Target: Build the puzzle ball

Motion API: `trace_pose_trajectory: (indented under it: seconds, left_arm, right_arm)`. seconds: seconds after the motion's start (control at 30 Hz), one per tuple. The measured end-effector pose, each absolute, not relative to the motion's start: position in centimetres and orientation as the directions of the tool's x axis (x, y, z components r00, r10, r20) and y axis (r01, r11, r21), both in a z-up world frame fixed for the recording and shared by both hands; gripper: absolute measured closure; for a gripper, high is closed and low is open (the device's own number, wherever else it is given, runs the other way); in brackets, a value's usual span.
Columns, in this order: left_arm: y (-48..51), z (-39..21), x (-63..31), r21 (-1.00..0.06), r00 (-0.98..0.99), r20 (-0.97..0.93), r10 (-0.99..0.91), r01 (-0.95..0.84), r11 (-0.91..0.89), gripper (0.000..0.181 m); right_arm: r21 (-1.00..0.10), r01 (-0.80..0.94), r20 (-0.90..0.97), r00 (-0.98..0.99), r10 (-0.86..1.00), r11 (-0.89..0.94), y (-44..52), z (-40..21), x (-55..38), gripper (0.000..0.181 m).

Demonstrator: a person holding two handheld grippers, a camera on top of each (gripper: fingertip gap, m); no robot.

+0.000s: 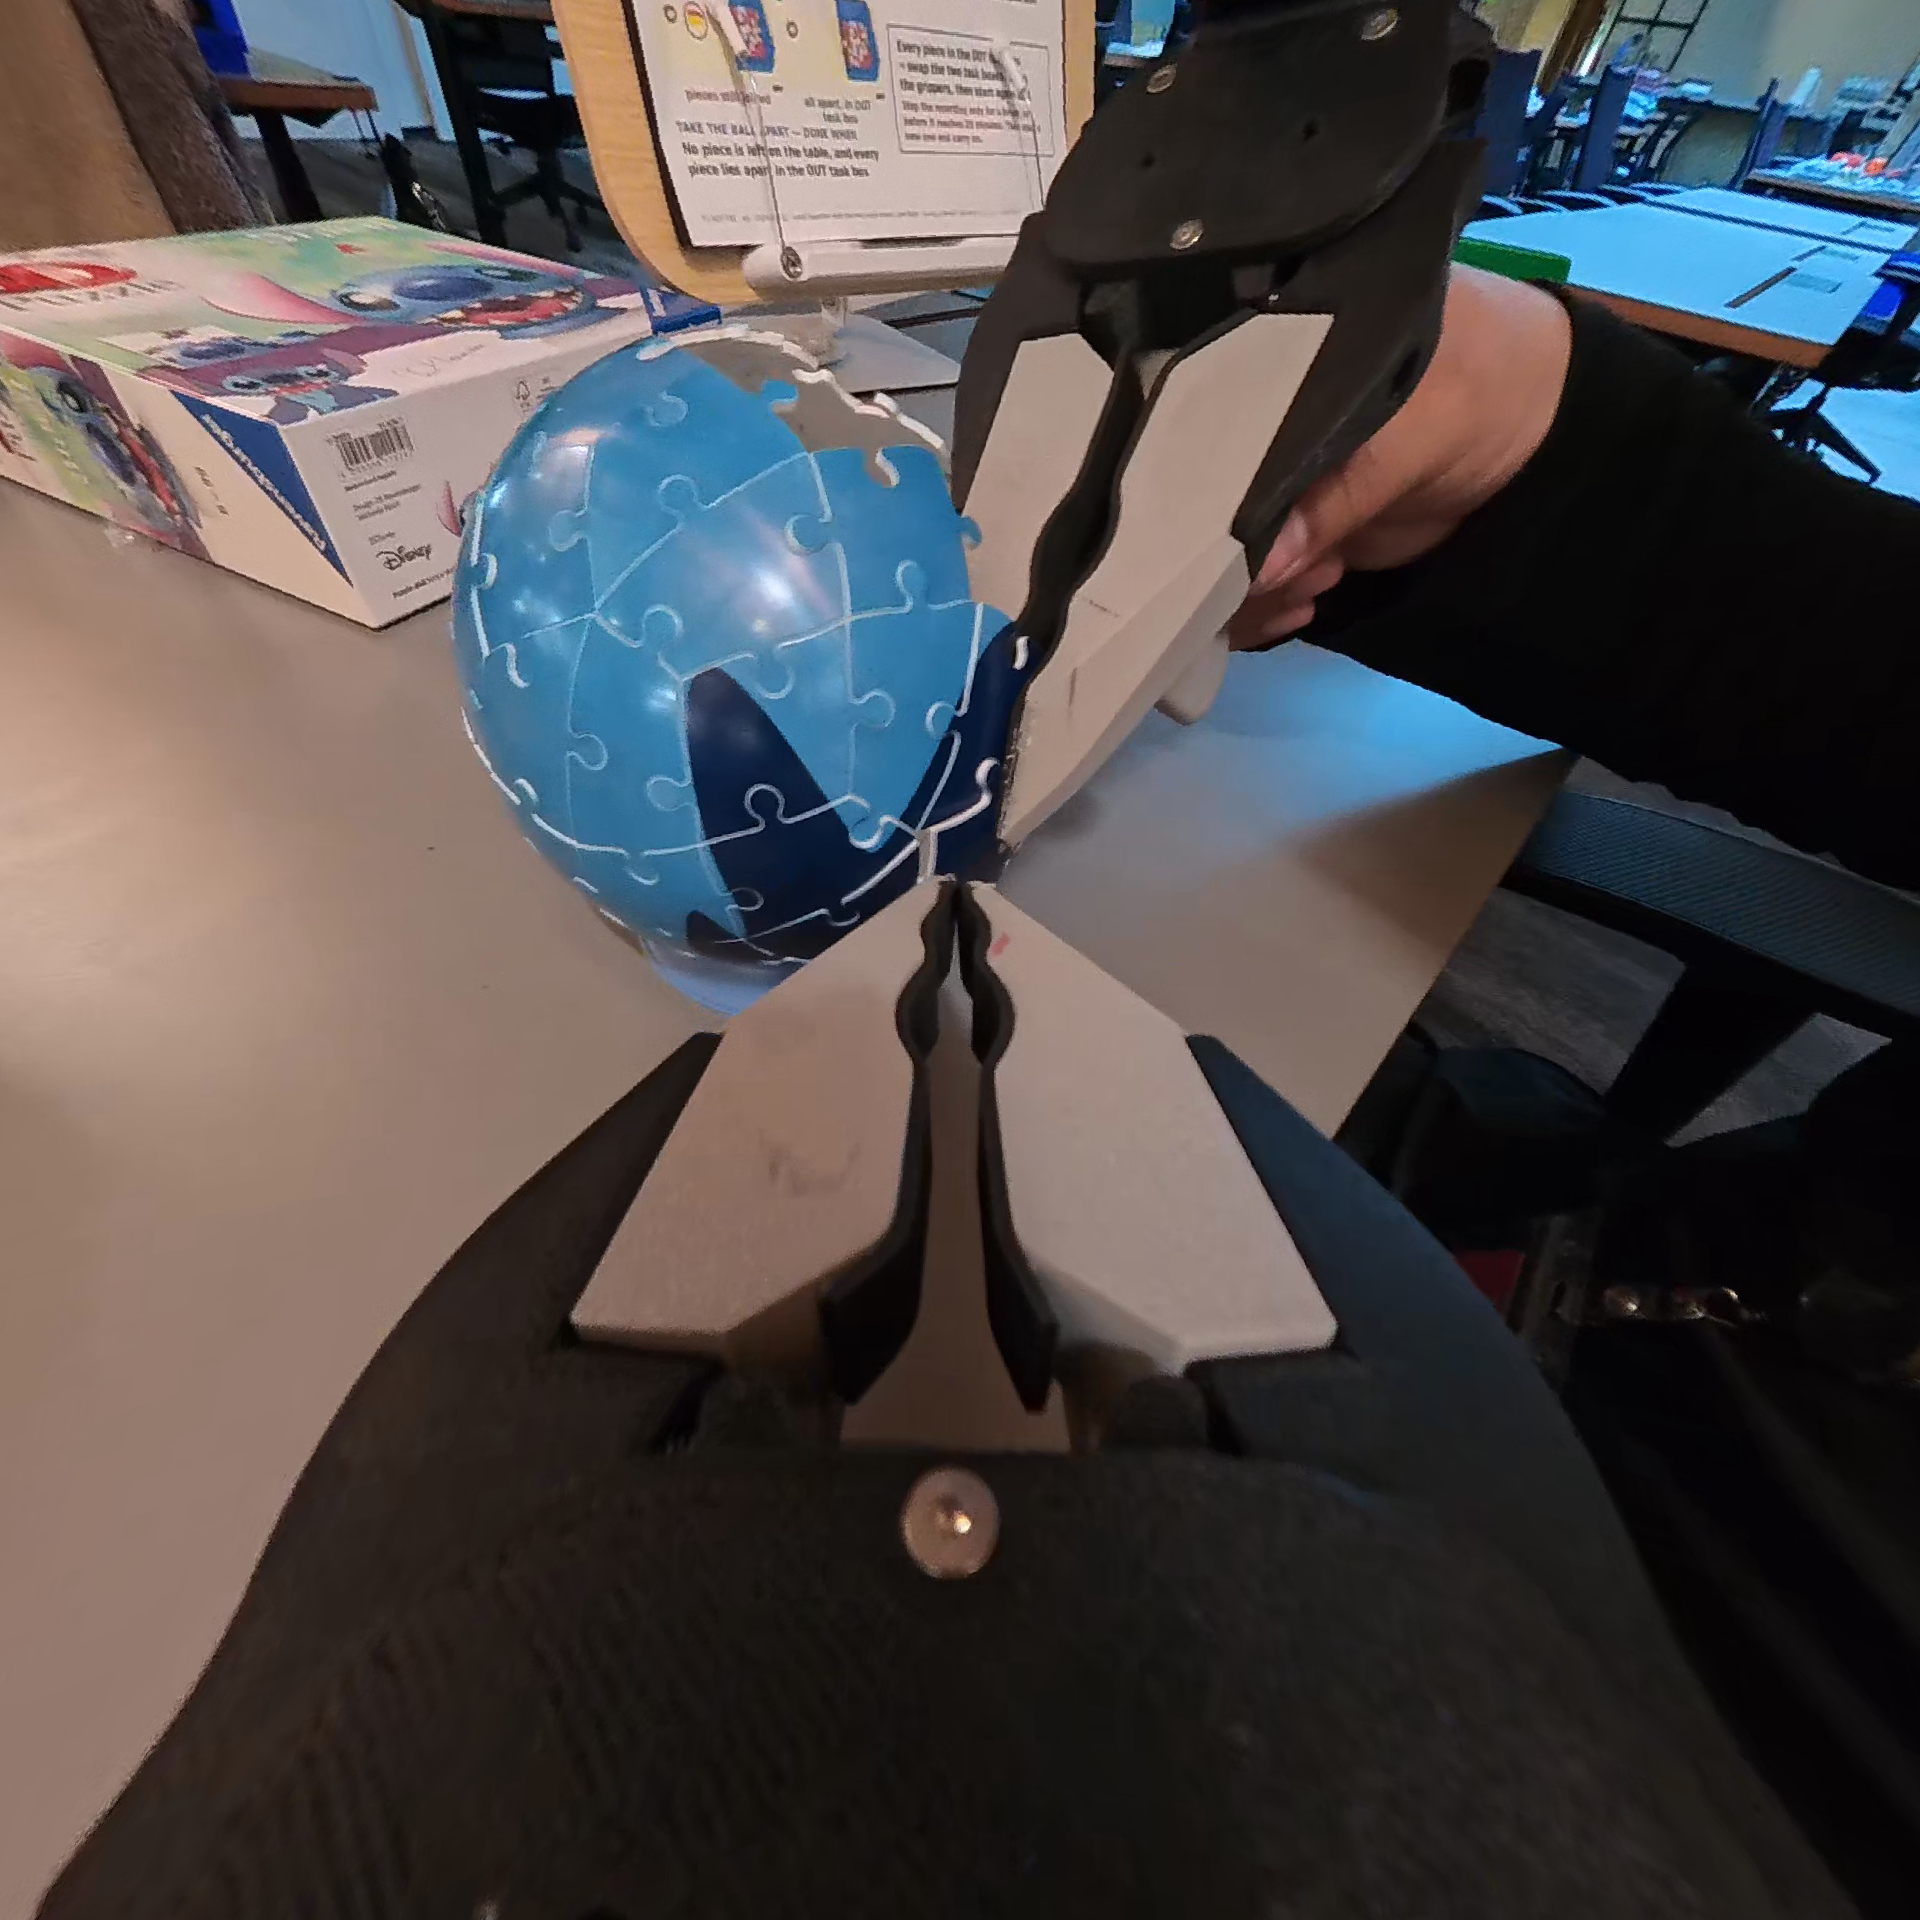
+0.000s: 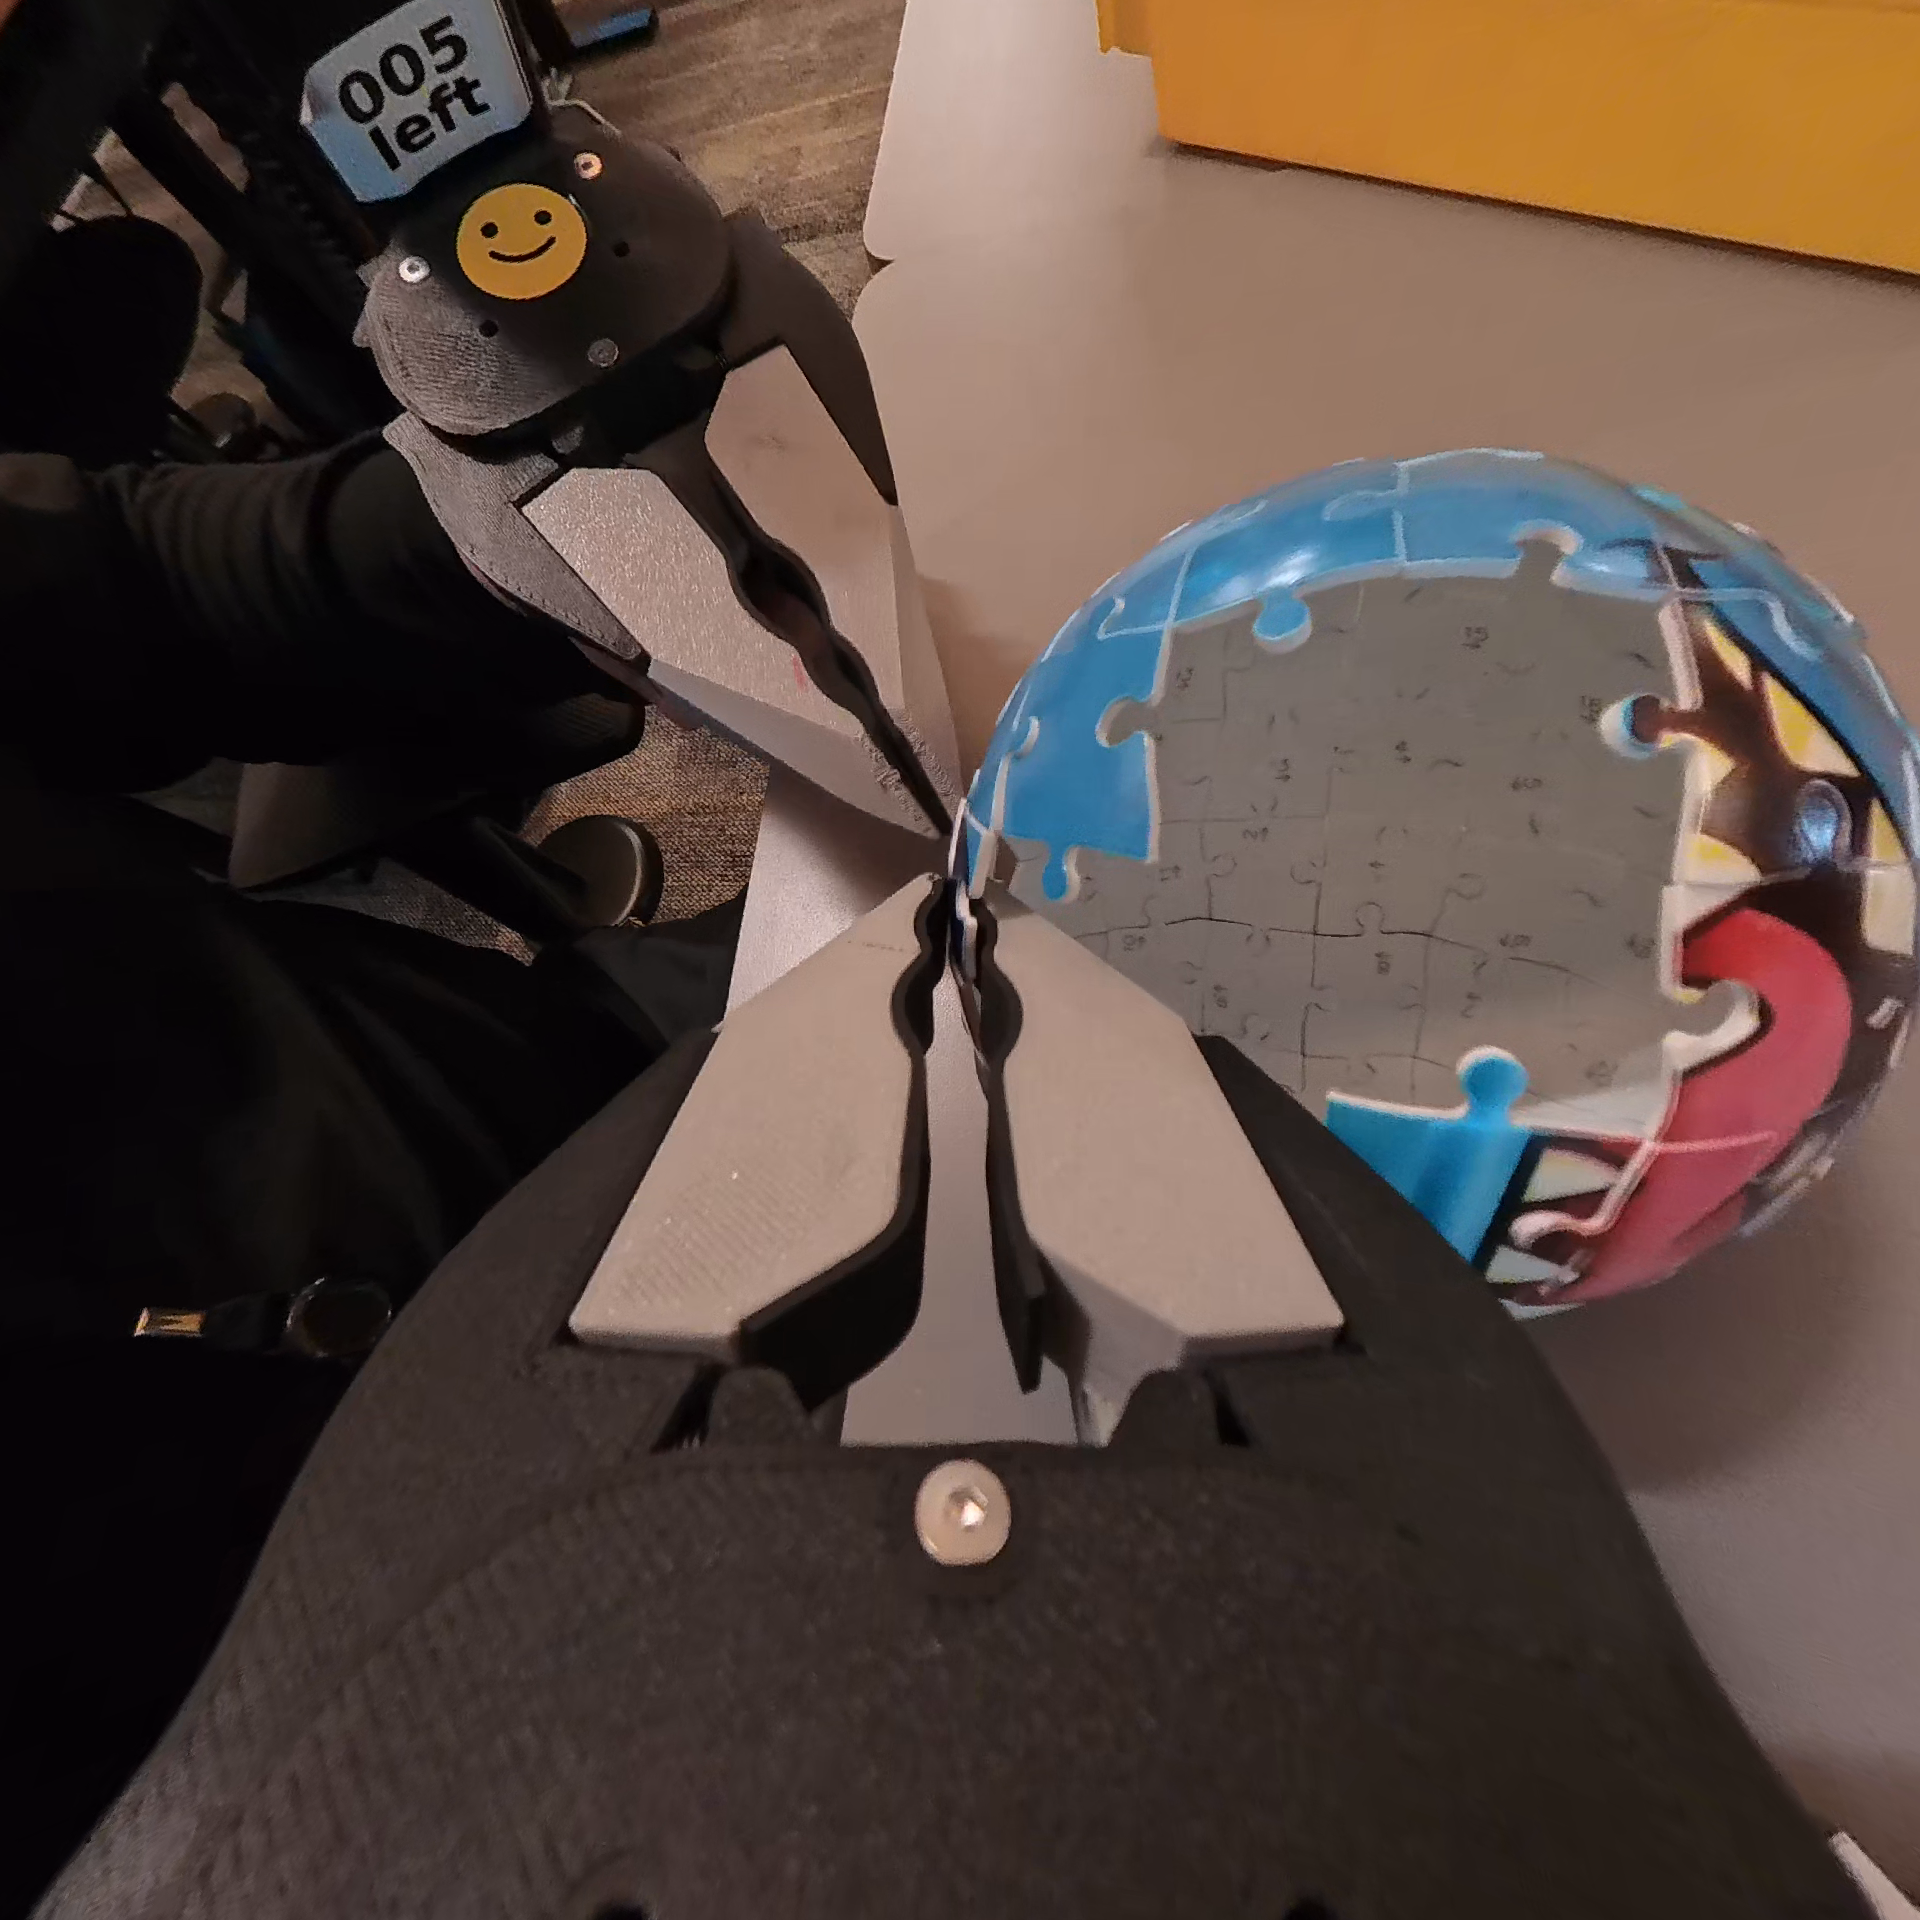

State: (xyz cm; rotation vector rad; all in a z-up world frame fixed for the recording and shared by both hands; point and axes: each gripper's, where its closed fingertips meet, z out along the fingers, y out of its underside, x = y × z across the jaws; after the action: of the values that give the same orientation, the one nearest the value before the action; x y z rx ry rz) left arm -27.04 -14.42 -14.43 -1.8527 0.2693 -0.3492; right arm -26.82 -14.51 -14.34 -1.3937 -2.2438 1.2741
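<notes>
The puzzle ball (image 1: 717, 644) is a partly built blue shell with dark blue markings, tilted on the grey table (image 1: 260, 935). In the right wrist view the puzzle ball (image 2: 1382, 862) shows a large open gap with its grey numbered inside, and red, yellow and brown pieces on its right. My left gripper (image 1: 956, 896) is shut, its tips on the shell's near rim. My right gripper (image 1: 1013, 821) comes in from the upper right, shut on the same rim beside it. In its own view the right gripper (image 2: 961, 909) pinches a blue and white rim piece, and the left gripper (image 2: 940, 826) meets it from the upper left.
A puzzle box (image 1: 260, 416) lies at the back left. An instruction sheet on a wooden stand (image 1: 852, 135) stands behind the ball. A yellow bin (image 2: 1558, 104) is on the far side. The table edge (image 1: 1455, 987) runs close on the right, with a chair (image 1: 1714, 883) beyond. Less than 4 cm separates the two grippers' tips.
</notes>
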Motion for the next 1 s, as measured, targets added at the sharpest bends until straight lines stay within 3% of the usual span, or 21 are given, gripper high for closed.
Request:
trace_pose_trajectory:
  seconds: [1.0]
  left_arm:
    - [-13.71, -14.29, -26.8, -0.953, 0.93, 0.102, -0.353, -0.011, -0.303, 0.181]
  right_arm:
    - [-0.717, 0.668, -0.247, -0.51, 0.824, 0.198, -14.0, -14.54, -27.1, 0.181]
